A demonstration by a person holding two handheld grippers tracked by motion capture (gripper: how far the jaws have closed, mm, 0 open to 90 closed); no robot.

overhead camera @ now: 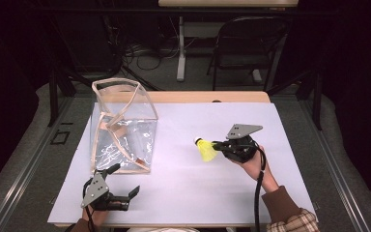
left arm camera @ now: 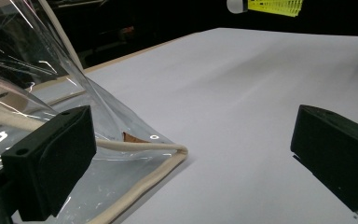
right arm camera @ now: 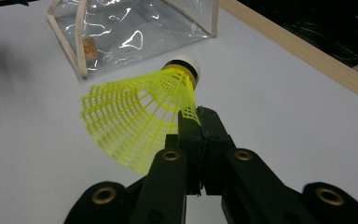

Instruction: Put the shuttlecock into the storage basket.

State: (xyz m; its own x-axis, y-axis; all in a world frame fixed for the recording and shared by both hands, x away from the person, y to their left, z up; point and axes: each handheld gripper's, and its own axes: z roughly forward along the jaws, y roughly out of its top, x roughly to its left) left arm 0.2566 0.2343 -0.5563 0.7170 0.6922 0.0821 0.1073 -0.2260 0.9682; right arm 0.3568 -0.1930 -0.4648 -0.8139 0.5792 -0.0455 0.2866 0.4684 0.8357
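A yellow shuttlecock [overhead camera: 206, 149] with a white cork tip hangs above the white table top, right of centre. My right gripper [overhead camera: 216, 144] is shut on the edge of its mesh skirt [right arm camera: 140, 121], the cork pointing left toward the bag. A clear plastic bag [overhead camera: 121, 126] with cream trim stands at the left of the table, its mouth upward. My left gripper [overhead camera: 124, 180] rests near the front left edge just below the bag, jaws wide open with nothing between them; one finger [left arm camera: 51, 161] lies against the bag's corner [left arm camera: 168, 156]. The shuttlecock [left arm camera: 266, 5] shows far off.
The white sheet [overhead camera: 188, 193] covers a wooden table whose far edge [overhead camera: 207, 96] shows behind it. A folding chair [overhead camera: 244, 48] and a table leg stand on the floor beyond. A sleeve [overhead camera: 290, 212] enters at the bottom right.
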